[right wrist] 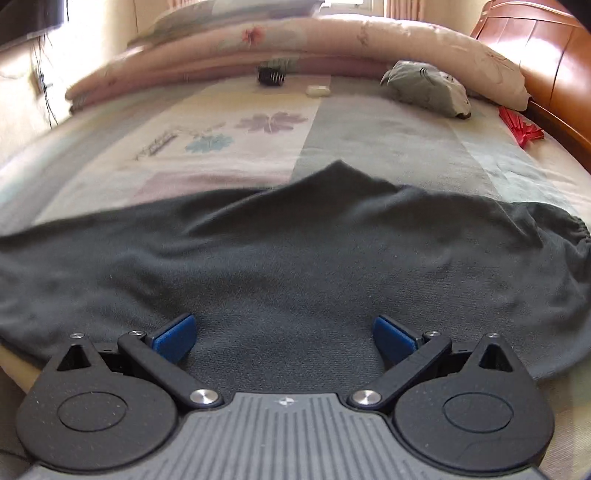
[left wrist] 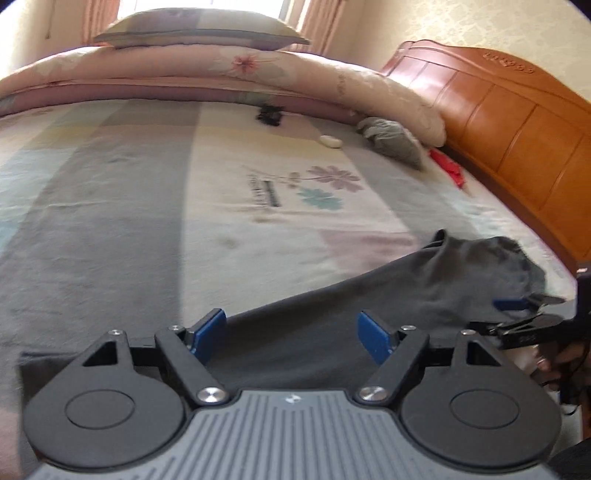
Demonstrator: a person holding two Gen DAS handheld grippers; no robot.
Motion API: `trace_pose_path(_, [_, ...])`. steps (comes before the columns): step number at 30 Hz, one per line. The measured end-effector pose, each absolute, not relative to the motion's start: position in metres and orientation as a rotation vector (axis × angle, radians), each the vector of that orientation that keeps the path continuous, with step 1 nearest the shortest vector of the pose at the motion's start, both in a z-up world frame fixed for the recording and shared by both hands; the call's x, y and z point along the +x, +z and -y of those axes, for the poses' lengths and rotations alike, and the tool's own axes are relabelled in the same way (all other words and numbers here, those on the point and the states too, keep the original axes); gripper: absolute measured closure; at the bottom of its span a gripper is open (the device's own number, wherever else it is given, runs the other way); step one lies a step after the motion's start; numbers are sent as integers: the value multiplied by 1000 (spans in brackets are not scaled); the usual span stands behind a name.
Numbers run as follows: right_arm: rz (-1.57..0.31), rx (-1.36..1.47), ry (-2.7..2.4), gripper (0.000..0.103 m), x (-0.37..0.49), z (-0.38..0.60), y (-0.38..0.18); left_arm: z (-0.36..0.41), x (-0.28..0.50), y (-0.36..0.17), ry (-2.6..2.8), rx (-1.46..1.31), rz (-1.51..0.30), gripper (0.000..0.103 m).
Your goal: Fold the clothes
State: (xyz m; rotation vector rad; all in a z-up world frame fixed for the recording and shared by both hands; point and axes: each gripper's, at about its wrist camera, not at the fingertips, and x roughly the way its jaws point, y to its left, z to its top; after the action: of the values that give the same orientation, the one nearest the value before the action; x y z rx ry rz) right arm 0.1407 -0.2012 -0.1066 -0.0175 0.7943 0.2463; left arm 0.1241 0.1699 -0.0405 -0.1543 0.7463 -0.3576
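Note:
A dark grey garment [left wrist: 388,295] lies spread along the near edge of the bed, with an elastic waistband at its right end [right wrist: 576,230]. My left gripper [left wrist: 293,334] is open and empty, its blue pads just above the garment's left part. My right gripper [right wrist: 284,338] is open and empty over the garment [right wrist: 295,251]. The right gripper also shows at the right edge of the left wrist view [left wrist: 517,317], by the garment's bunched end.
The bed has a striped floral sheet [left wrist: 147,184]. A folded quilt [left wrist: 221,74] and pillow [left wrist: 199,29] lie at the far side. A crumpled grey cloth [right wrist: 428,88], a red item [right wrist: 521,129], a black clip [right wrist: 271,75] and a small white object [right wrist: 317,90] lie beyond. The wooden headboard [left wrist: 517,122] stands at right.

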Motion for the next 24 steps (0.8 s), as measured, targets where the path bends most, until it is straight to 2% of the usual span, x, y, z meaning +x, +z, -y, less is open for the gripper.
trace_pose_path(5, [-758, -70, 268, 0, 135, 199, -111, -89, 176, -42, -610, -248, -780, 25])
trace_pose_path(11, [-733, -92, 334, 0, 130, 208, -111, -9, 240, -76, -788, -390, -910, 25])
trace_pose_path(19, [-695, -104, 386, 0, 123, 214, -114, 34, 288, -111, -877, -528, -1040, 25])
trace_pose_path(24, [-682, -104, 404, 0, 122, 217, -114, 49, 303, -112, -827, -480, -981, 25])
